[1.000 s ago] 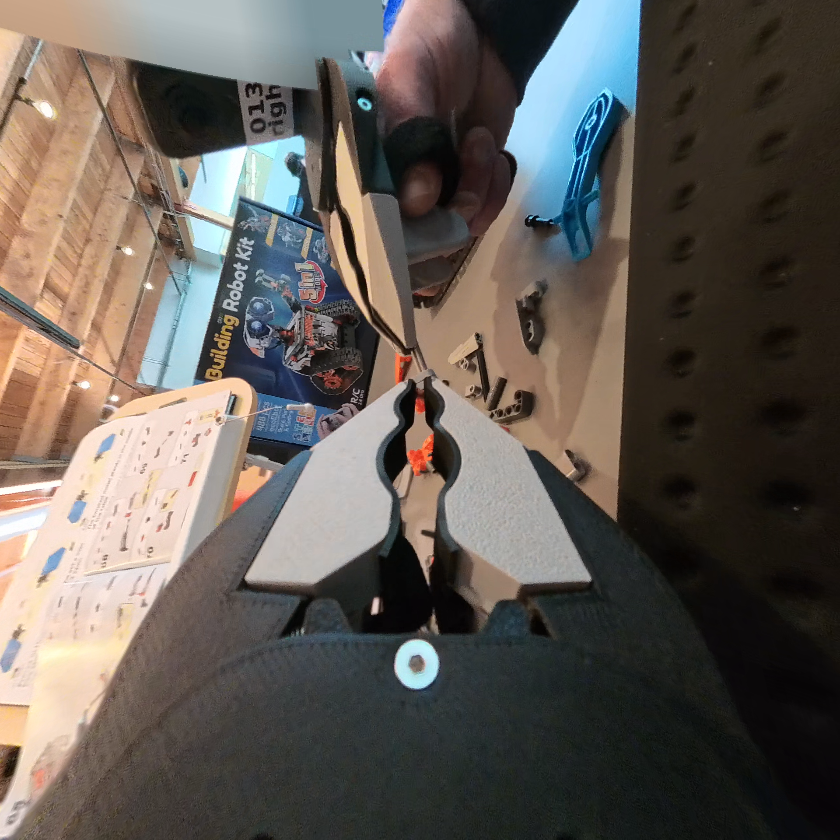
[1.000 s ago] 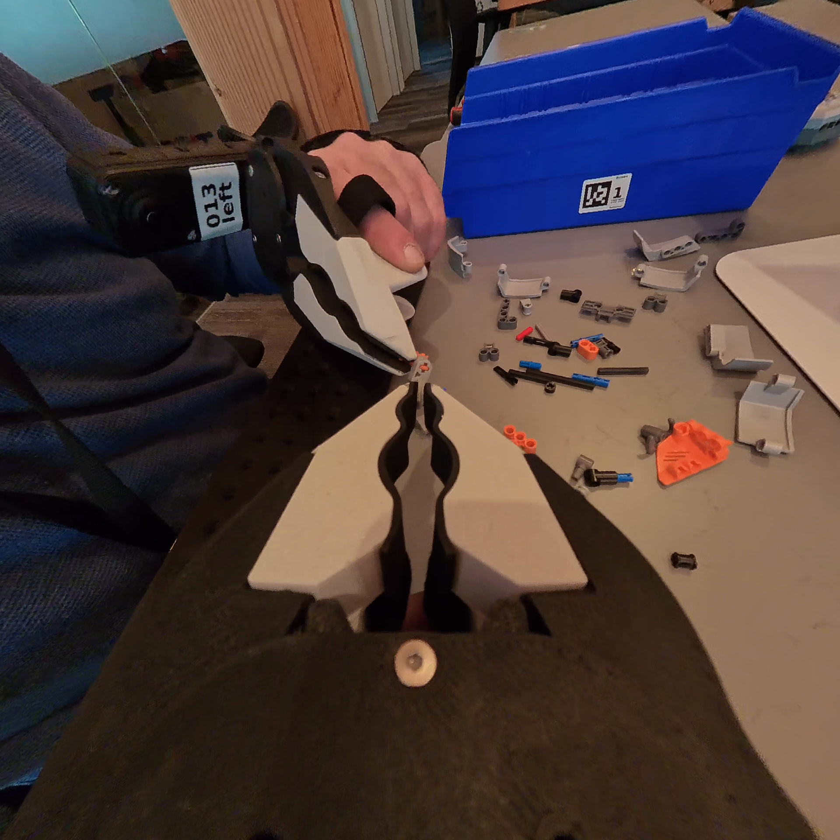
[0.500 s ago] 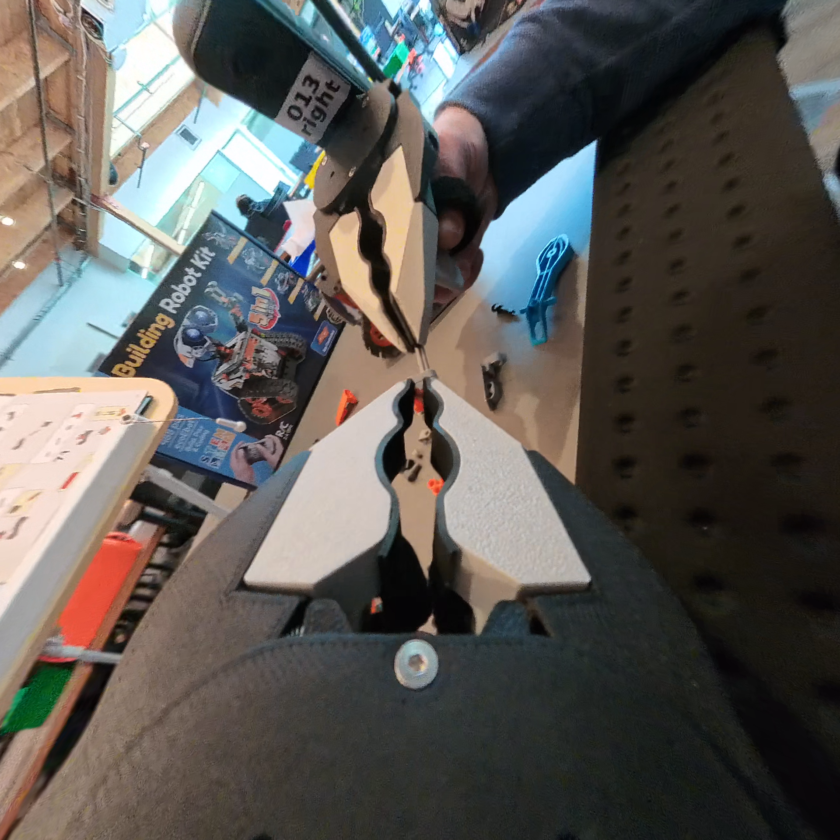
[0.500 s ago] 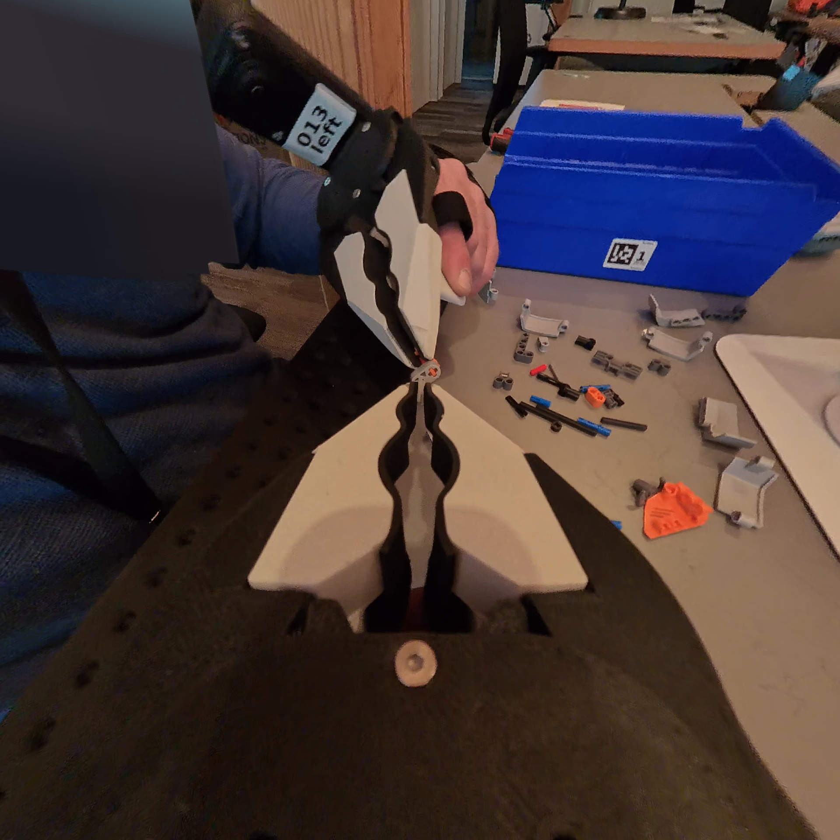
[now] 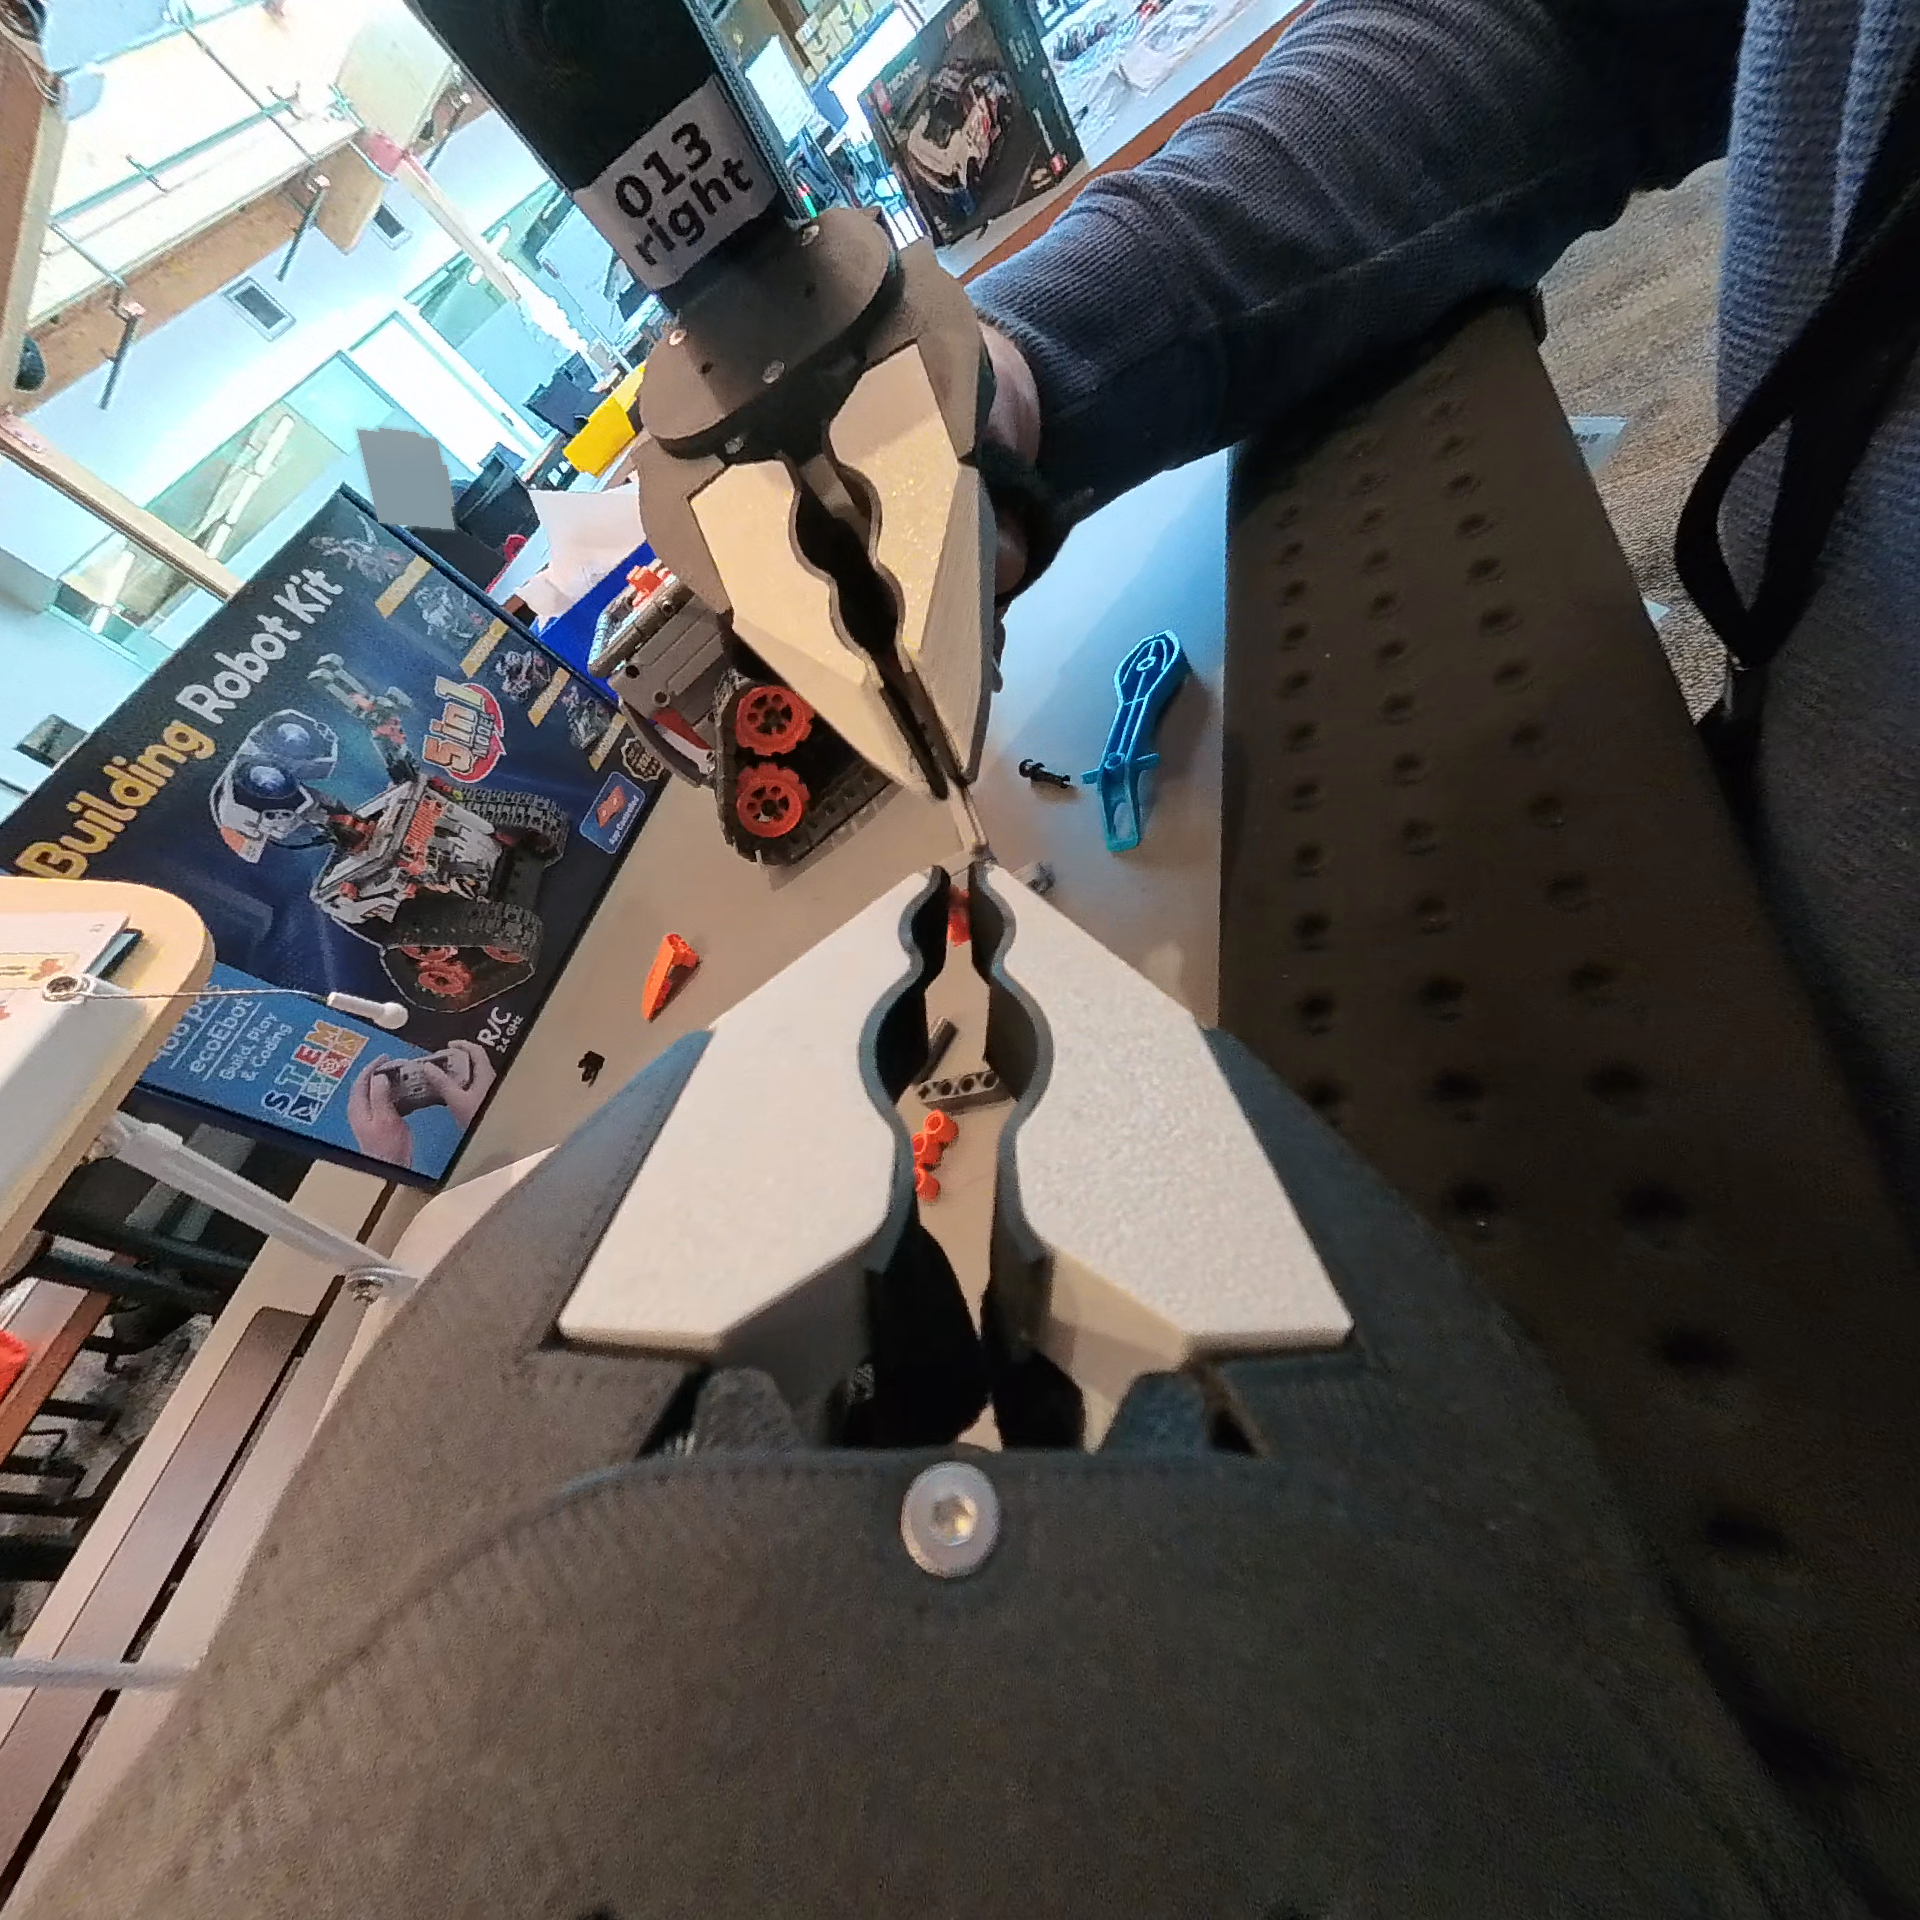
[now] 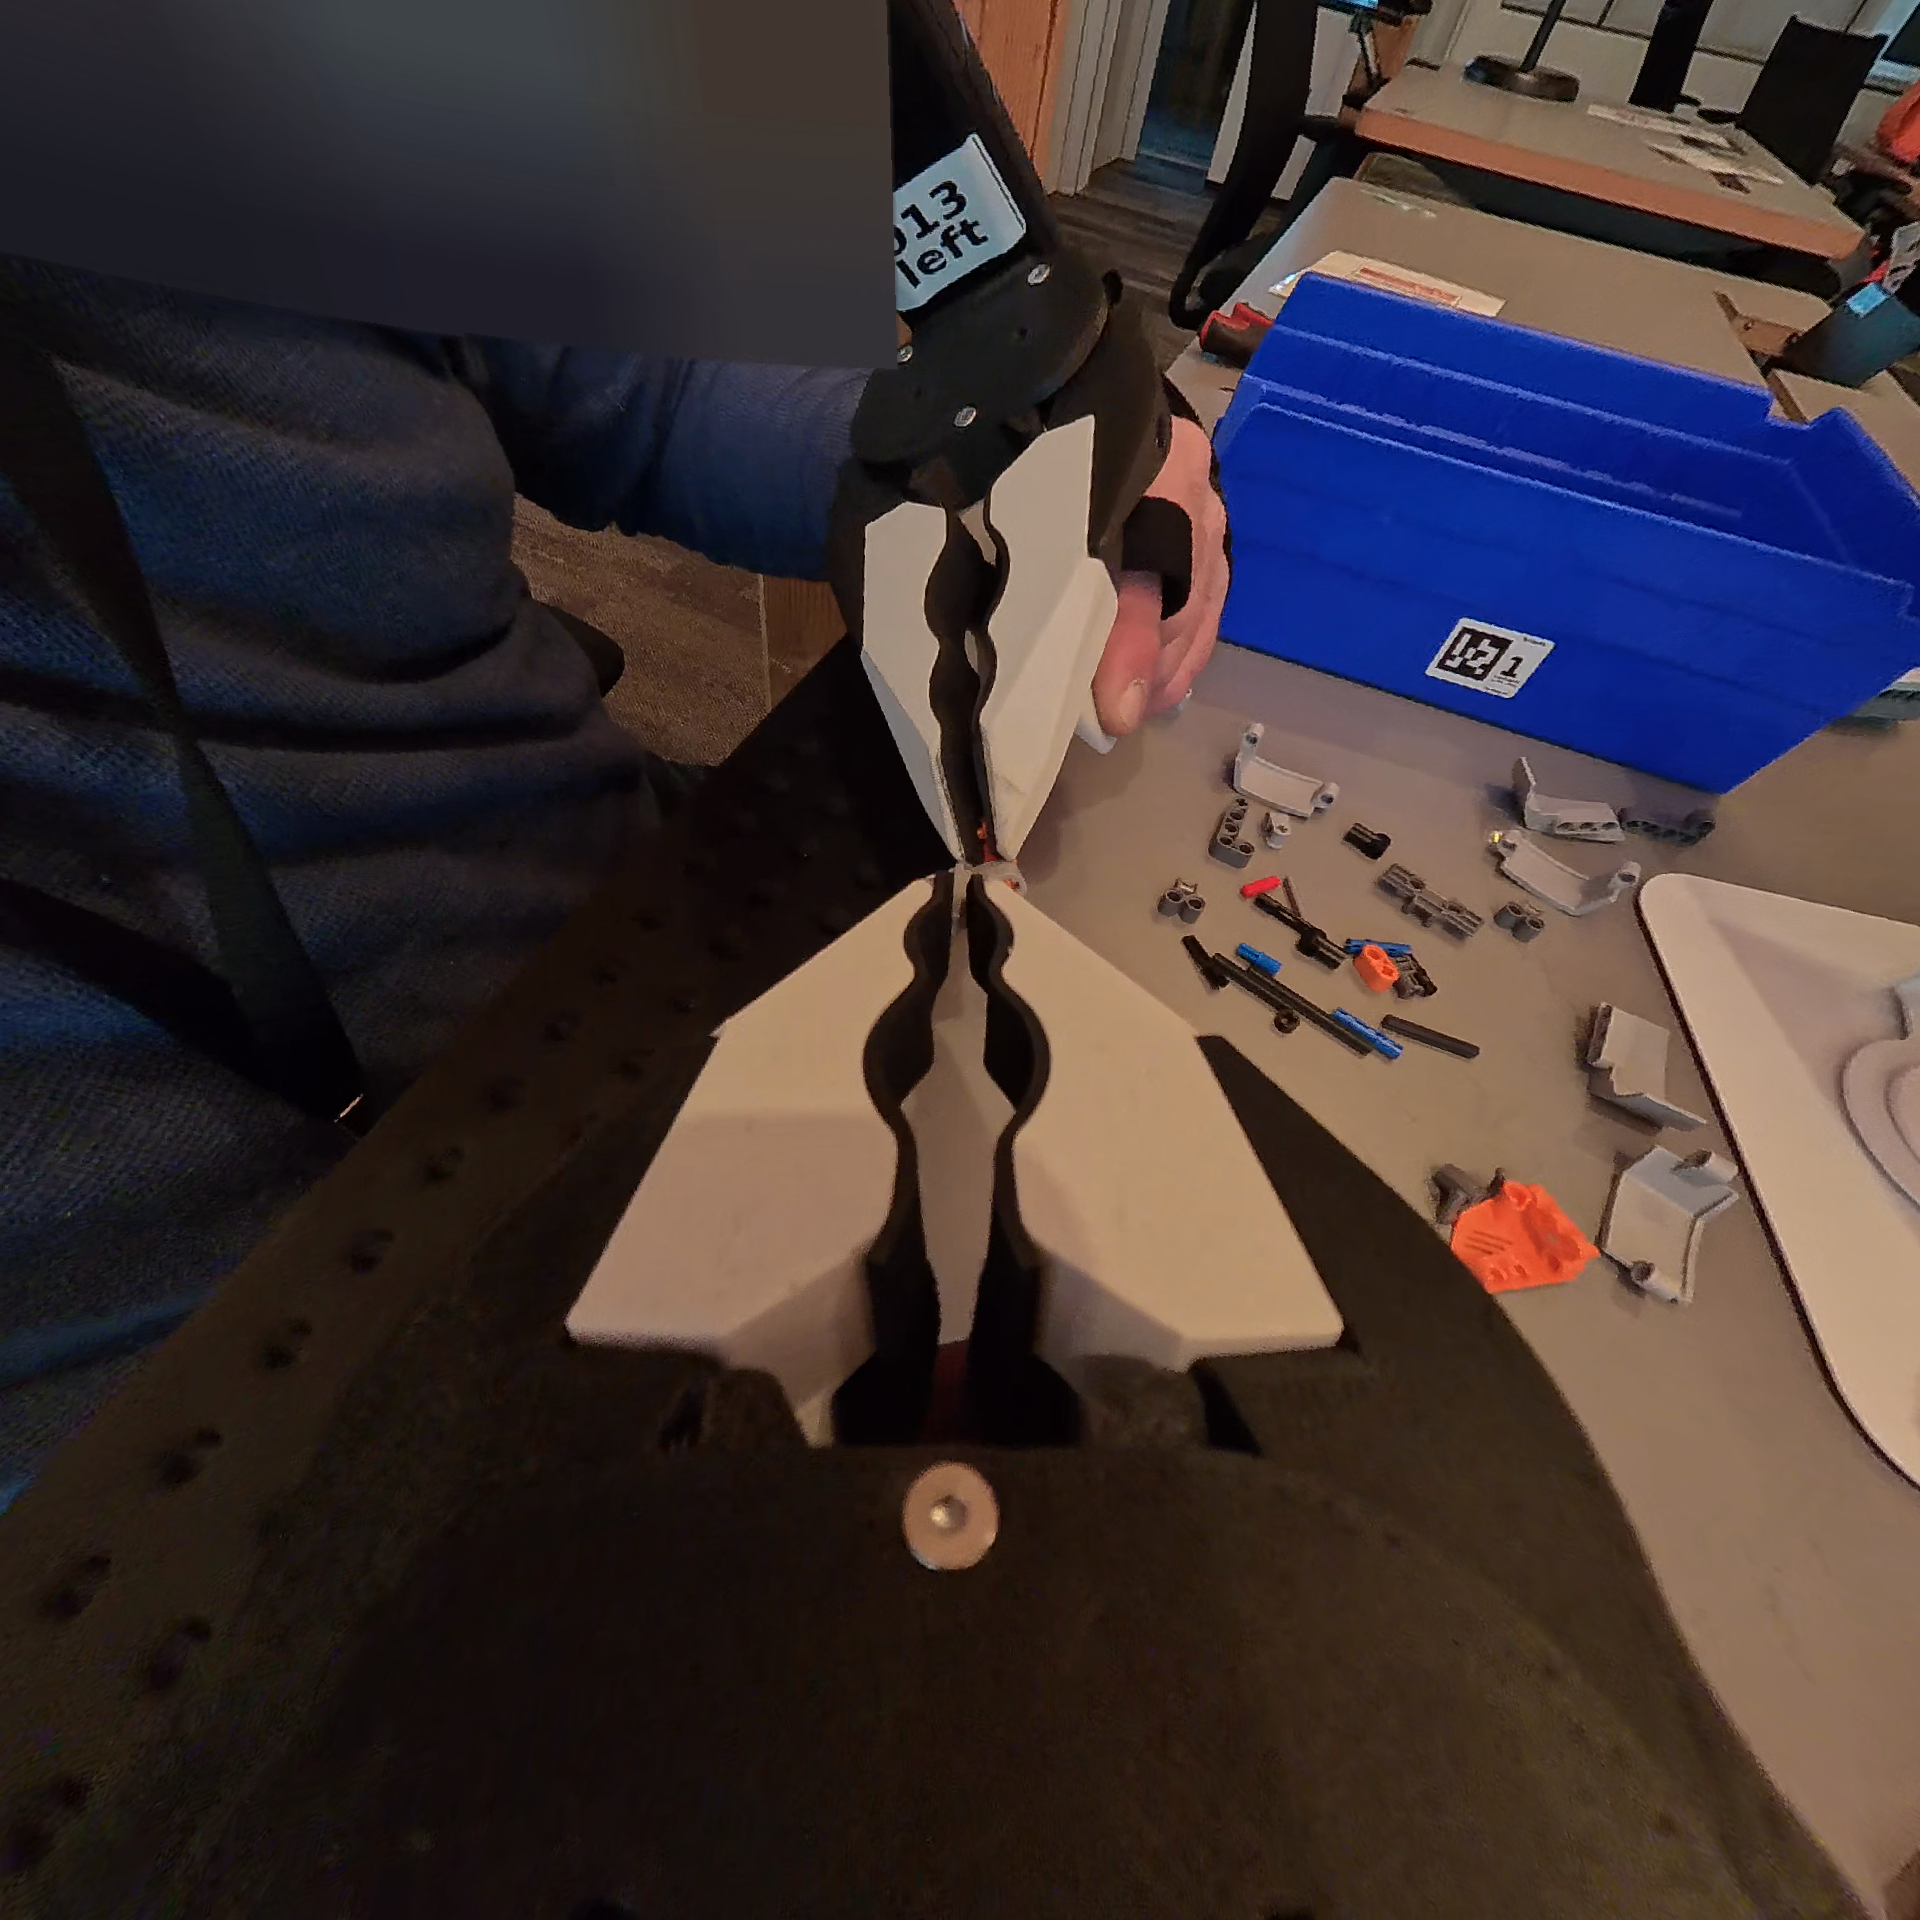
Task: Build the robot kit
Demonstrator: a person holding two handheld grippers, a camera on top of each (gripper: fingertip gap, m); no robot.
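Note:
My left gripper [image 5: 961,881] and my right gripper [image 6: 961,883] meet tip to tip above the edge of a black perforated mat [image 5: 1455,831]. Both are shut. A small orange piece [image 5: 956,920] sits between the left fingertips. A thin grey part [image 5: 971,826] bridges the two tips, and the right gripper [image 5: 948,784] pinches its far end. In the right wrist view the grey part [image 6: 987,876] lies at my right fingertips and the left gripper [image 6: 982,826] comes down onto it from above, with orange showing in its tips. A hand holds each gripper.
Several loose grey, black, blue and orange parts [image 6: 1299,966] lie on the grey table with an orange panel [image 6: 1517,1242], a blue bin [image 6: 1507,520] and a white tray [image 6: 1818,1091]. A tracked model [image 5: 769,748], a blue tool [image 5: 1138,738] and a kit box [image 5: 312,831] stand beyond. My left and right fingertips are right by each other.
Both grippers have stayed shut and tip to tip while tilting and rising together. Each now sees the other more head-on and upright, and the backgrounds have swung.

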